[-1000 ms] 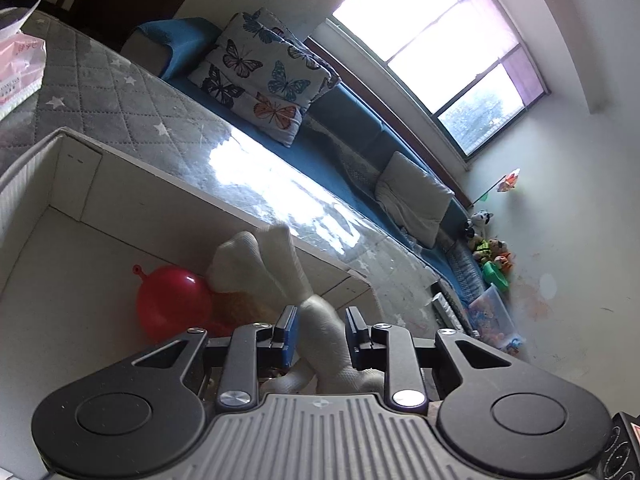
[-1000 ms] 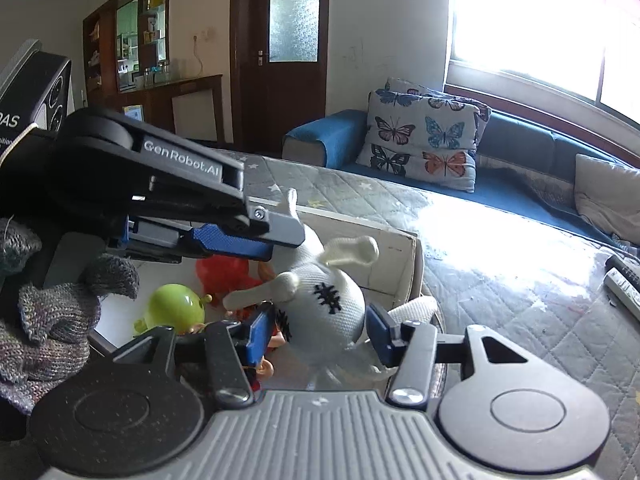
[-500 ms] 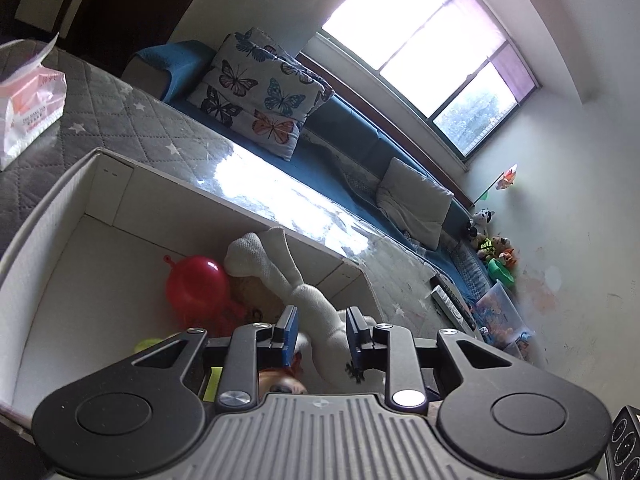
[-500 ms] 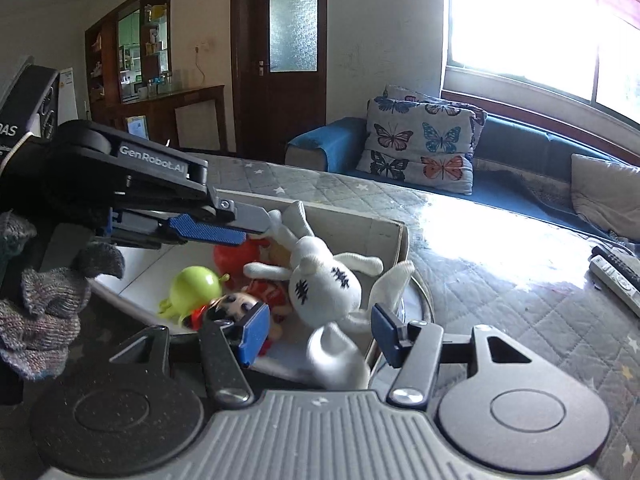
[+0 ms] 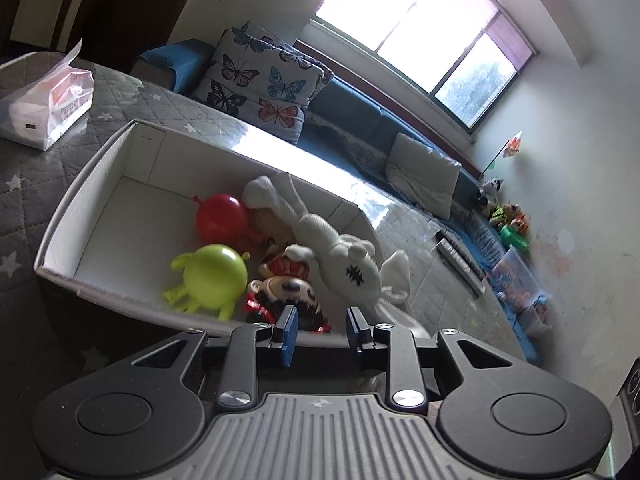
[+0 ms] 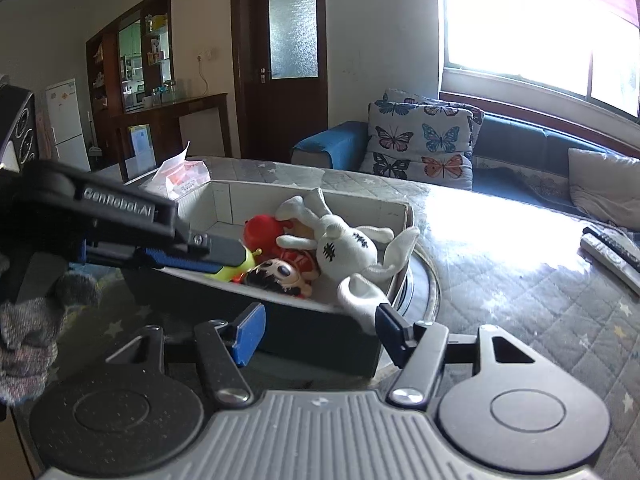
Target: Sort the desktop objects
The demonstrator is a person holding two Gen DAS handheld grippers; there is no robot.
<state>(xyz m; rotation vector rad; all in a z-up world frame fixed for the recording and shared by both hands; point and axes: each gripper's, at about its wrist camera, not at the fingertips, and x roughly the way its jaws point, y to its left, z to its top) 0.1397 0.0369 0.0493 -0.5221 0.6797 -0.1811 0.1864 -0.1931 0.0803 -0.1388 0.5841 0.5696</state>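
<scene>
Now that both my grippers have let go of the white rabbit plush (image 5: 340, 256) and backed off from the box (image 5: 100, 184), the drop-off looks done. My left gripper (image 5: 320, 330) and right gripper (image 6: 316, 330) are both opening, nothing between the pads. Compared with a second ago, the rabbit lies inside the box's near corner, on the doll (image 5: 288, 292), beside the red toy (image 5: 220, 218) and green toy (image 5: 212, 276). Long axis runs diagonally: ears toward the far wall, one limb draped over the rim.
</scene>
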